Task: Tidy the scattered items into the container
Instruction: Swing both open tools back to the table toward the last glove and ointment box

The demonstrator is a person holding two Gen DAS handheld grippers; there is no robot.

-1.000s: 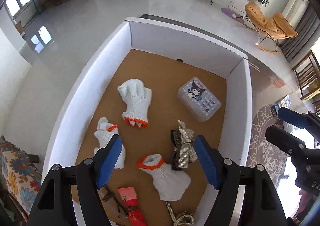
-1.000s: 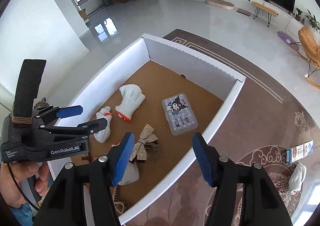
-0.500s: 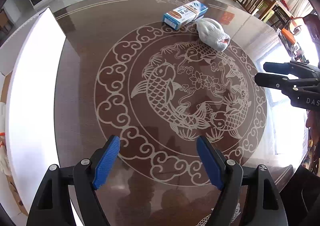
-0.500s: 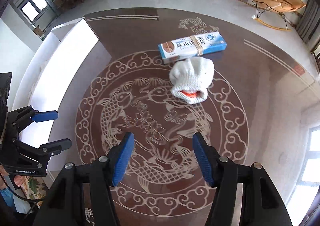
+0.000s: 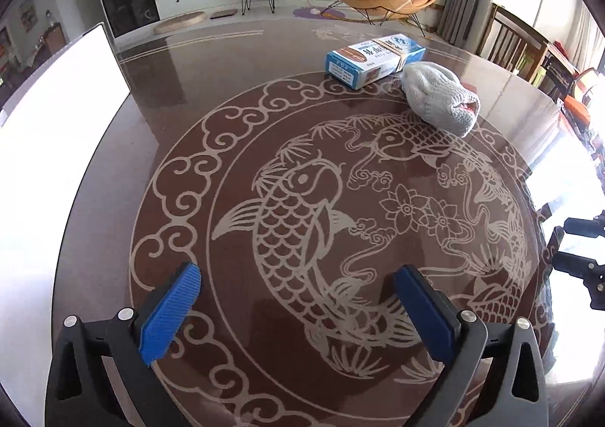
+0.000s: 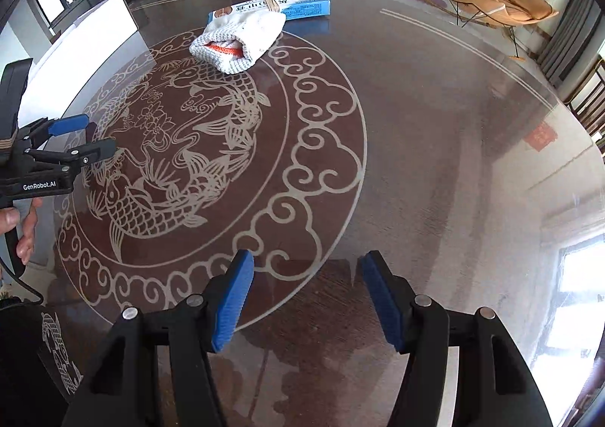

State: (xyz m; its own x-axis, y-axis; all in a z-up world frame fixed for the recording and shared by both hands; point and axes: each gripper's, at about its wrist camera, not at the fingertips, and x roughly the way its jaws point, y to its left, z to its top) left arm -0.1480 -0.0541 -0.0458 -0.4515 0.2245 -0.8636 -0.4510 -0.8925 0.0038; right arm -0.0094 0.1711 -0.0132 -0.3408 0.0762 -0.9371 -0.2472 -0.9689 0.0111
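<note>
left gripper (image 5: 297, 308): positioned over the fish pattern of the round glass-topped table (image 5: 378, 208), pointing steeply down. its jaws have just been opening and now stand very wide apart, with nothing between the blue pads (image 5: 168, 308). it also shows at the left edge of the right wrist view (image 6: 81, 140), held by a hand (image 6: 22, 226), likewise empty.

right gripper (image 6: 304, 296): positioned over the plain brown margin of the table, outside the scrolled ring. its jaws stand moderately apart and hold nothing (only table surface shows between the pads (image 6: 232, 300)). it appears partly at the right edge of the left wrist view (image 5: 578, 249).

task items: a white knitted glove (image 5: 440, 96) with an orange cuff lies on the far part of the pattern, well apart from both grippers. a blue-and-white carton (image 5: 374, 58), bound with a rubber band, lies just behind it; the two touch or nearly touch.

container (image 5: 53, 147): only its white outer wall shows, at the left edge of the table; its inside is out of view.
</note>
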